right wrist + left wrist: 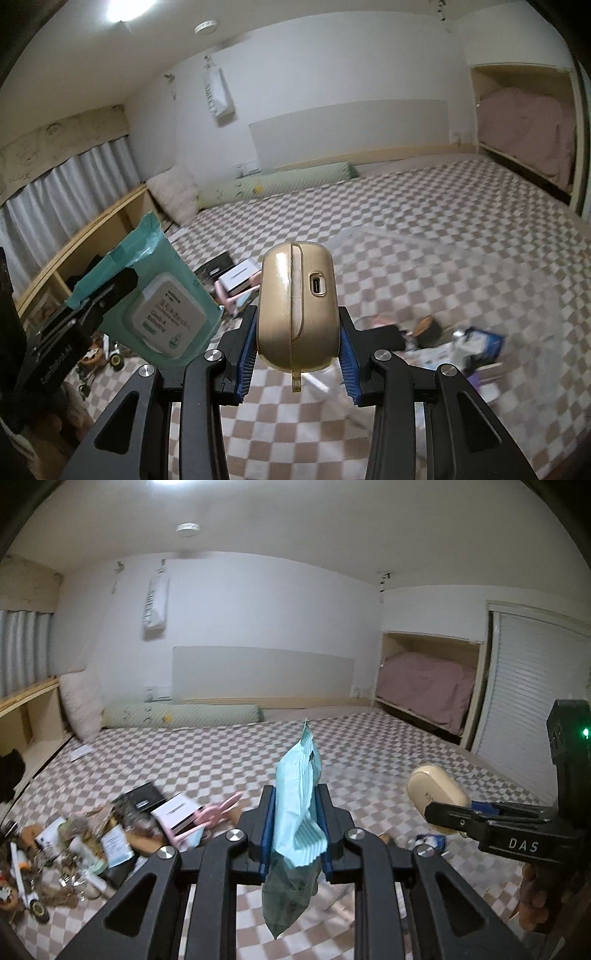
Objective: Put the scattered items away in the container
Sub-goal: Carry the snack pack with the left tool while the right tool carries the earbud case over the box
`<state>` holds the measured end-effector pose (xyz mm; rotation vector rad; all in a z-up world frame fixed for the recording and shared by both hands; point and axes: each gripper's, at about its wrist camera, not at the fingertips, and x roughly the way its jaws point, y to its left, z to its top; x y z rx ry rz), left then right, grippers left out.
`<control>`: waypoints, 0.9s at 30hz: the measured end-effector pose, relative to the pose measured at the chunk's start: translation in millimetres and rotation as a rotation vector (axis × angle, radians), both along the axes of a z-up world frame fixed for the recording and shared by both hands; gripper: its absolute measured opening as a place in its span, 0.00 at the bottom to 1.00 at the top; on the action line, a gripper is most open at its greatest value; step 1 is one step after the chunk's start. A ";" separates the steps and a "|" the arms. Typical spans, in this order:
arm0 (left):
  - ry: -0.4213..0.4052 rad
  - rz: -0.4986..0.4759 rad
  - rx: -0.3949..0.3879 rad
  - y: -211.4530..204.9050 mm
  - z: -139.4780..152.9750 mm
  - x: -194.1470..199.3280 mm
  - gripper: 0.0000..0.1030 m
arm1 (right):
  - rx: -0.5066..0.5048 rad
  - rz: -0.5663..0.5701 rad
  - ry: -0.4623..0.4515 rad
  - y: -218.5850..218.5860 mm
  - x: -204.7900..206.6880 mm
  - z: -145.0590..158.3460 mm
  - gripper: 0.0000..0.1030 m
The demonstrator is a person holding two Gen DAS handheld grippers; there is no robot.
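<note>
Both tongs are matte black linkages with silver round screws at the pivots and ribbed blue pads inside the fingers. The right tongs [443, 812] carry white "DAS" lettering; a green light glows behind them.

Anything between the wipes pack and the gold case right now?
Nothing: wipes pack and gold case are held aloft, apart, with only checkered bedding behind, per right wrist view.
</note>
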<state>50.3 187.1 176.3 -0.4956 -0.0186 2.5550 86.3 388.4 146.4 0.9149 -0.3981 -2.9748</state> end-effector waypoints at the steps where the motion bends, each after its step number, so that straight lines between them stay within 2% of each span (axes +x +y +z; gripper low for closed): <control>1: 0.002 -0.010 0.003 6.9 4.1 -0.8 0.19 | 0.001 -0.013 0.004 7.3 1.3 3.3 0.39; 7: 0.012 -0.069 0.011 50.5 22.3 -7.8 0.12 | 0.007 -0.074 0.013 44.0 6.1 12.7 0.39; 10: 0.010 -0.090 -0.019 77.0 21.7 -14.2 0.11 | 0.006 -0.104 -0.001 61.9 5.7 11.2 0.39; 17: -0.069 -0.123 -0.092 131.4 -8.7 -46.2 0.10 | -0.028 -0.152 -0.075 101.4 -6.0 -12.4 0.39; 23: -0.123 -0.104 -0.110 151.3 -27.0 -72.5 0.09 | -0.012 -0.130 -0.185 106.9 -31.7 -37.8 0.39; 27: -0.125 -0.096 -0.156 164.5 -32.1 -82.6 0.09 | -0.015 -0.100 -0.270 105.0 -49.2 -57.6 0.39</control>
